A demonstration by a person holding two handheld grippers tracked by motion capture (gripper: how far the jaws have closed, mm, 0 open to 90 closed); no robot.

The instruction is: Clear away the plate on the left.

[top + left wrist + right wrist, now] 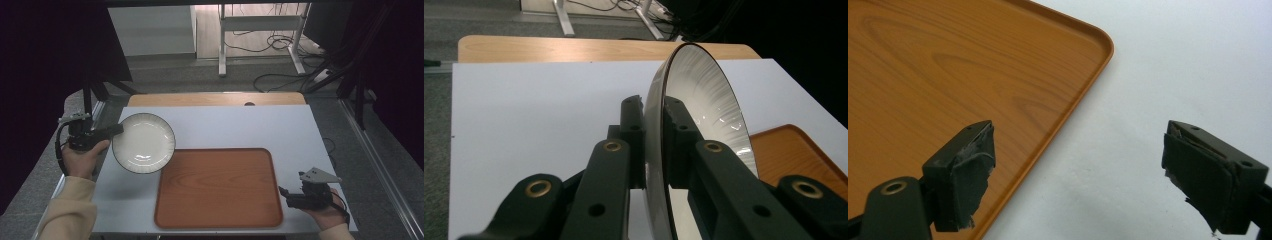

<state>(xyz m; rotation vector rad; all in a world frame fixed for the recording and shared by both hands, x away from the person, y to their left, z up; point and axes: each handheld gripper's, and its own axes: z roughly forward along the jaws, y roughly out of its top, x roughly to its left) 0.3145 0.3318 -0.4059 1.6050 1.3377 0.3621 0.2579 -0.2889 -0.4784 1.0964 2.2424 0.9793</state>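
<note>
Plate (143, 143), tilted above the desk's (225, 127) left side and just off the tray's (218, 187) corner, is clamped at its rim by your left gripper (653, 125); your right gripper (1078, 170) hovers beside the tray's right edge, fingers (970, 170) wide apart.

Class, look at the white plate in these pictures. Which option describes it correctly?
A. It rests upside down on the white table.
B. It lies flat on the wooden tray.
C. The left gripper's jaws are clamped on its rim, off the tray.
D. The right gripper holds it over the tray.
C: the left gripper has its jaws closed on either side of the rim of the white plate, beside the wooden tray, not on it.
</note>
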